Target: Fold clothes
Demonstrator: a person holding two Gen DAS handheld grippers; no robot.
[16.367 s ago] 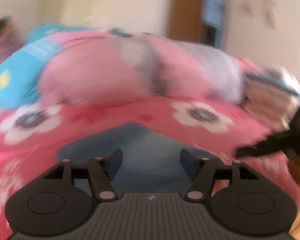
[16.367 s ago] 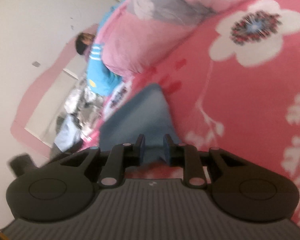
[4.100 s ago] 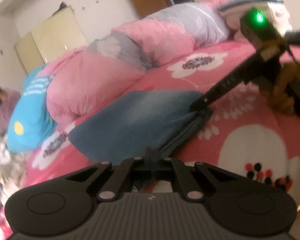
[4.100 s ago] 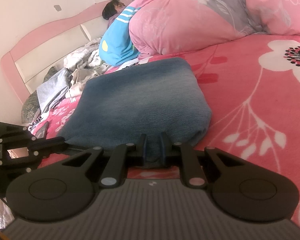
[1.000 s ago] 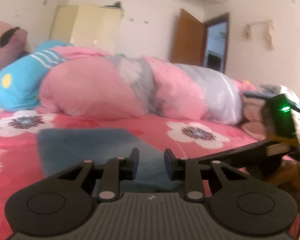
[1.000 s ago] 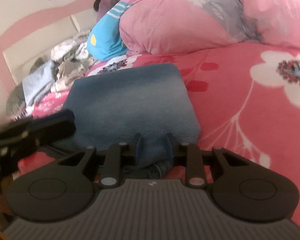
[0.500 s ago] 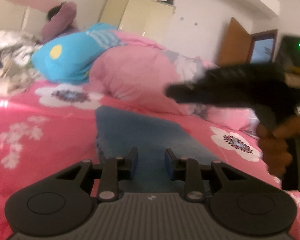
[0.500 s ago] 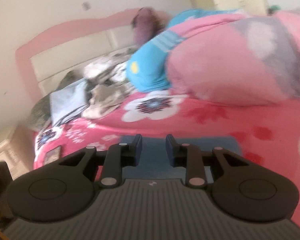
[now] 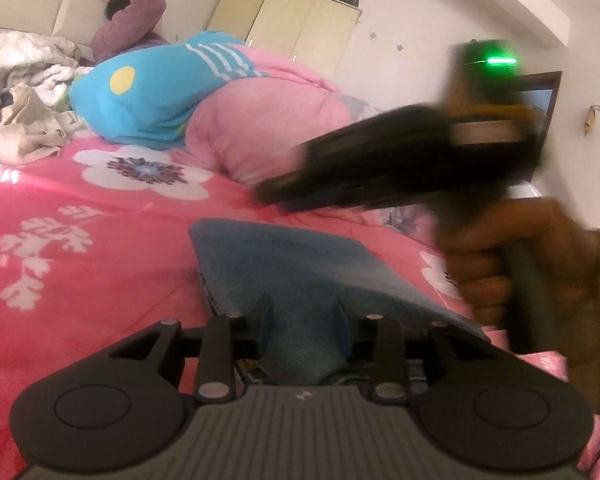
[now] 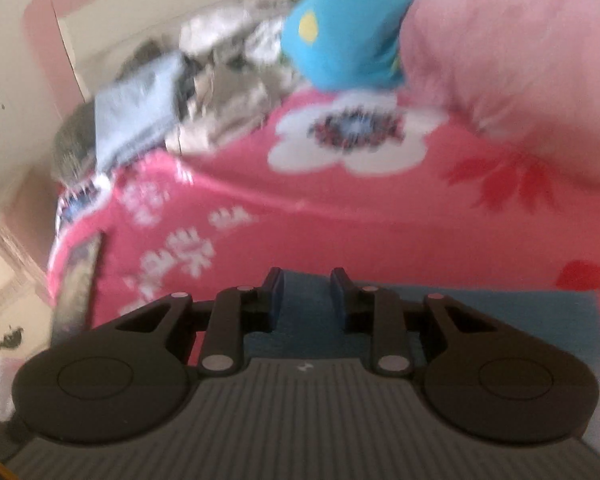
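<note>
Folded blue jeans (image 9: 300, 268) lie on the pink flowered bedspread (image 9: 80, 248). My left gripper (image 9: 304, 314) is open, its fingers either side of the jeans' near end, not closed on the cloth. My right gripper (image 10: 305, 282) is open and empty, held above the jeans (image 10: 480, 304), which show as a blue strip below and to its right. In the left wrist view the right gripper (image 9: 284, 194) appears blurred, held by a hand above the jeans' far side.
A pink quilt (image 9: 268, 128) and a blue striped pillow (image 9: 152, 92) lie behind the jeans. A person in purple (image 9: 132, 16) lies by the headboard. Loose clothes (image 10: 220, 92) are piled at the bed's head. A phone-like object (image 10: 76, 292) lies near the bed's edge.
Both grippers have let go of the jeans and opened. The right gripper has lifted off and swung across above the jeans. The left gripper has turned toward the bed's head.
</note>
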